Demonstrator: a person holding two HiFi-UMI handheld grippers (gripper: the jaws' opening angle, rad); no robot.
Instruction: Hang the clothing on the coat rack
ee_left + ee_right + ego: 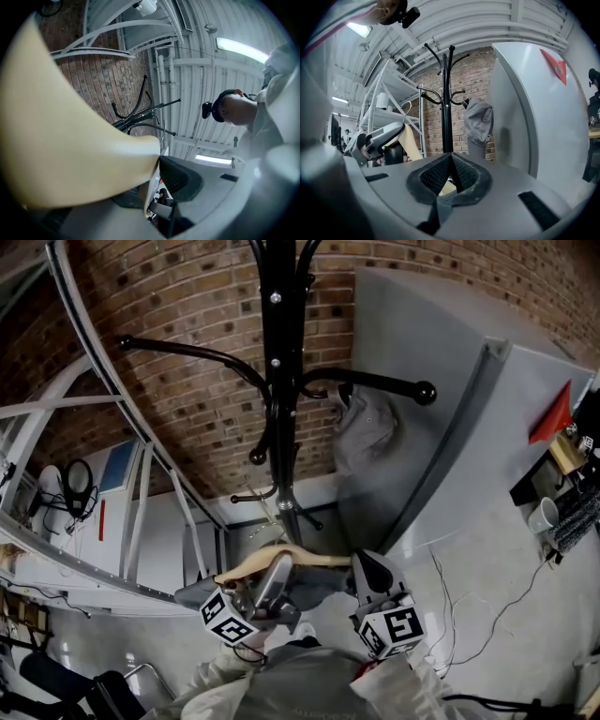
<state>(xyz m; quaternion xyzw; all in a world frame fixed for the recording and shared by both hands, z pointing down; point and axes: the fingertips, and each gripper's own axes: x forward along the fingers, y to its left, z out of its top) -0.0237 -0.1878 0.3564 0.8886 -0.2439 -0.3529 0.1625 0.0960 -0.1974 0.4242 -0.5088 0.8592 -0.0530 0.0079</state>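
I logged the brick wall (187, 399) behind the black coat rack (278, 381). A grey garment (367, 432) hung on one hook; the left gripper view did not show it. Low in the head view, the wooden hanger (281, 559) carried the clothing (319, 579), apart from the rack. The left gripper (274, 570) pinched the hanger, which filled its own view. The right gripper (367, 570) was clamped on the hanger's other end.

Ahead of the right hand-held gripper (451, 174) rises a red brick wall (432, 131), with a tall grey panel (534, 117), perhaps a cabinet side, just right of it. White metal racking (396, 86) stands to the gripper's left beneath a ribbed ceiling (478, 23) and a strip light (358, 29).
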